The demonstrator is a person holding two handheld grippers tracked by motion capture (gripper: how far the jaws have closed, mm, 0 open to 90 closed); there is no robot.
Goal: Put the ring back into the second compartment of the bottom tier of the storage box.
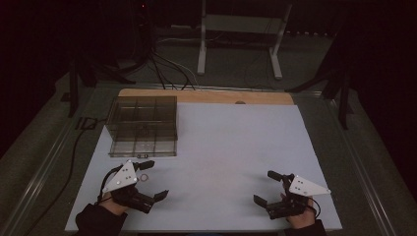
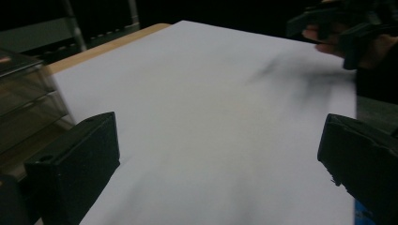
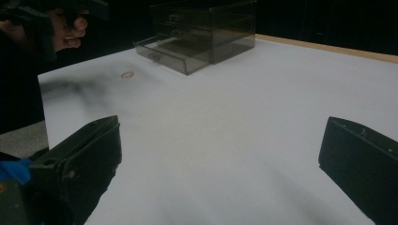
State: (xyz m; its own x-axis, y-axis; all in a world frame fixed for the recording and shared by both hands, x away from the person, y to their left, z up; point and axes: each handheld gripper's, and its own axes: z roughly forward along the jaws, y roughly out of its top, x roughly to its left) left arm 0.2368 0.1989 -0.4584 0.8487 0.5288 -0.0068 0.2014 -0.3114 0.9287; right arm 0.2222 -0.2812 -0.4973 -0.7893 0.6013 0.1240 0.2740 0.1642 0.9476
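Just right of the left gripper [image 1: 150, 179], on the white table [image 1: 231, 147], lies a small ring [image 1: 143, 177], near the front of the drawer box [image 1: 142, 125]. That gripper's jaws stand wide with nothing between them, one jaw almost over the ring. Being thin and flat, the ring will likely skid away if a jaw comes down on its edge, or slip out of a shallow pinch. A wide sweep could also knock the box's bottom drawer [image 3: 164, 54], which stands slightly out. Far off at the right, the right gripper [image 1: 268, 187] hangs wide and empty.
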